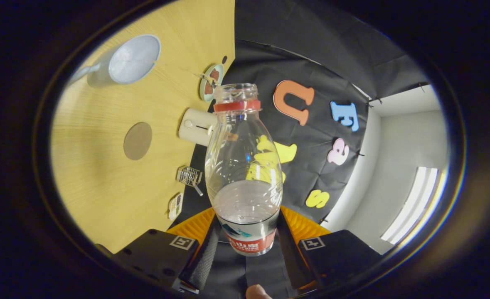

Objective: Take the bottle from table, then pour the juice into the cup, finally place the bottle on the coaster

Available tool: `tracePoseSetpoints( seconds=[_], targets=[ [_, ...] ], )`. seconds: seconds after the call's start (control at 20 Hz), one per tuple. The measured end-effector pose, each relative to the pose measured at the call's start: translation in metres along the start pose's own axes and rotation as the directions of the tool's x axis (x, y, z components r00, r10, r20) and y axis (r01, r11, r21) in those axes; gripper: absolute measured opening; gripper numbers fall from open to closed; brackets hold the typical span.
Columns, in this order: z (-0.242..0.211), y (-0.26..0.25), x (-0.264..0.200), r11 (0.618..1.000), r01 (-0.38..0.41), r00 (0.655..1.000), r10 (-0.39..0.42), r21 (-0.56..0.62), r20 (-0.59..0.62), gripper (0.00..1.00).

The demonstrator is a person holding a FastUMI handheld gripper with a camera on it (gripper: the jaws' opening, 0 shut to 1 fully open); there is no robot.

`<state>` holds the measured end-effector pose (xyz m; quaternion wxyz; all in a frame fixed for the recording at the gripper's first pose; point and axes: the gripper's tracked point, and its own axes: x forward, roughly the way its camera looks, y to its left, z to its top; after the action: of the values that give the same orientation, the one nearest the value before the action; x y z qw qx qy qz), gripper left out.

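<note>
Seen rolled sideways over a pale wood-grain bench (pixel 103 199): at far left, a wide, smooth light-blue cup (pixel 133 59) with a handle; nearer, a flat round brown coaster (pixel 137 140), well apart from the cup. Further along, a small cream box (pixel 195 126), a round framed ornament (pixel 210 81) and a tiny wire cart (pixel 189 175) near the bench's far edge. Centre, held clear of the bench, a clear ribbed plastic bottle (pixel 243 166), uncapped, red ring at the neck, clamped by the hand-held gripper (pixel 247 245), fingers pressed on either side of its labelled base. Apparently mid-pour or turning toward it; no liquid discernible inside. Next, judging by layout: mouth brought over the cup, then bottle stood on the coaster.
</note>
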<state>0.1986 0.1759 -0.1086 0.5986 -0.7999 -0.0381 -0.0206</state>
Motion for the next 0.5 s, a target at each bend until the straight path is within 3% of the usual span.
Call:
tracePoseSetpoints(
  seconds=[0.5],
  targets=[
    [0.004,-0.020,0.001,0.998,0.034,0.999,-0.033,-0.049,0.004,0.78]
  ],
)
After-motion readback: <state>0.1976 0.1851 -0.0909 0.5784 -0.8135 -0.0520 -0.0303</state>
